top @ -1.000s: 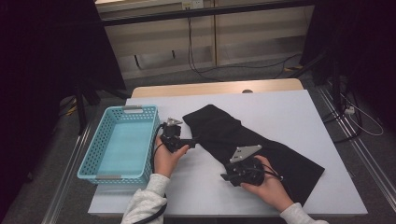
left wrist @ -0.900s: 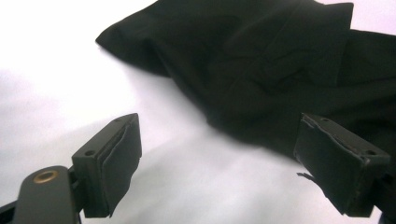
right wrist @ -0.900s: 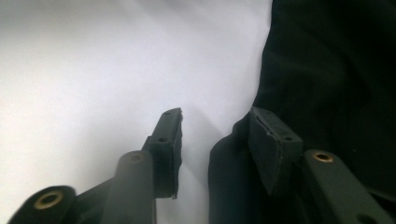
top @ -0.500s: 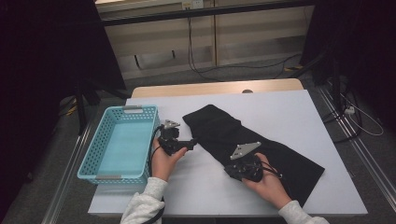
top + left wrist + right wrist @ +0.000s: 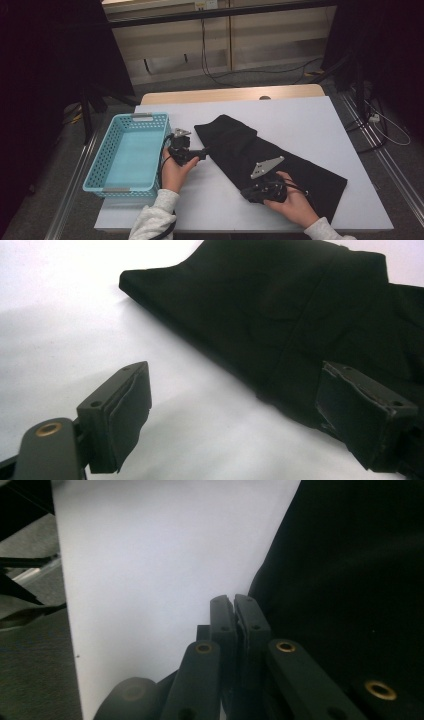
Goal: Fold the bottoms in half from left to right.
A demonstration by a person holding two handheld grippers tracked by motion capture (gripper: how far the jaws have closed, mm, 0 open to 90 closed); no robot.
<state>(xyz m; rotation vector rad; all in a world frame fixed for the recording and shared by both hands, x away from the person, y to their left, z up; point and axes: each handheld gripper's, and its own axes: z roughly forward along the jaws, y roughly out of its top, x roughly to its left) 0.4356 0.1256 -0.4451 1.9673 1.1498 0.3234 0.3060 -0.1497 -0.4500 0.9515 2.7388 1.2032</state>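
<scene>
White table (image 5: 310, 125), bearing a black garment (image 5: 235, 145) laid out long and slantwise from the middle towards the near right corner. Not yet folded short, not yet lifted. Well left of it, at the table's left edge, a turquoise basket (image 5: 142, 118) with nothing inside, so judged the likely place for the garment later.

Left gripper (image 5: 202, 154), between basket and garment: jaws wide apart, pointing at the cloth's far end, one pad over its edge in the left gripper view, gripping nothing. Right gripper (image 5: 246, 194), at the garment's near long edge: jaws pressed together right at the hem (image 5: 260, 587); impossible to tell whether cloth is caught between the pads.

Judged an early stage: at most one edge pinched. Left to do: a sure hold with both grippers, the folding, then the transfer to the basket.
</scene>
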